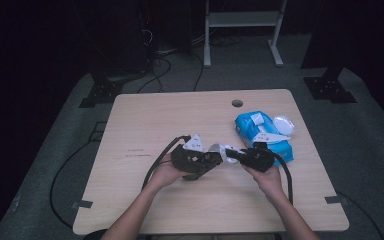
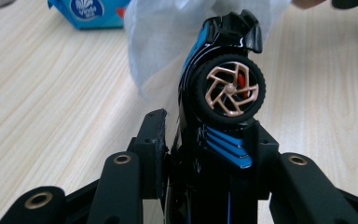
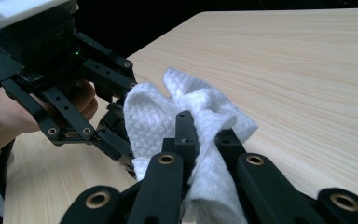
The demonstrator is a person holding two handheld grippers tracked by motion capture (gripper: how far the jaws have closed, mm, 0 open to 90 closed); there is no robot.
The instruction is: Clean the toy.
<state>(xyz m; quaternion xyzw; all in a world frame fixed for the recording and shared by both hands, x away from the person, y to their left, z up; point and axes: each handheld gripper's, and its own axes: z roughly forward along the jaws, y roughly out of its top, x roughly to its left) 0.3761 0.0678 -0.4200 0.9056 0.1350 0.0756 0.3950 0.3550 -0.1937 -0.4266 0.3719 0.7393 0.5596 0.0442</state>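
A black and blue toy car [image 2: 223, 93] with a copper-spoked wheel stands nose-up between the jaws of my left gripper [image 2: 209, 140], which is shut on its body. My right gripper [image 3: 205, 130] is shut on a crumpled white wipe [image 3: 168, 116]. In the high view the two grippers meet tip to tip over the middle of the table, left gripper [image 1: 214, 160] and right gripper [image 1: 231, 153], with the wipe [image 1: 220, 149] between them. The wipe [image 2: 168, 42] lies against the far side of the car. Most of the car's body is hidden by the jaws.
A blue pack of wipes [image 1: 260, 132] with a white round lid [image 1: 283, 125] lies just beyond the right gripper. The light wooden table [image 1: 180, 115] has a cable hole [image 1: 237, 103] near its far edge. Cables trail from both grippers toward the front edge.
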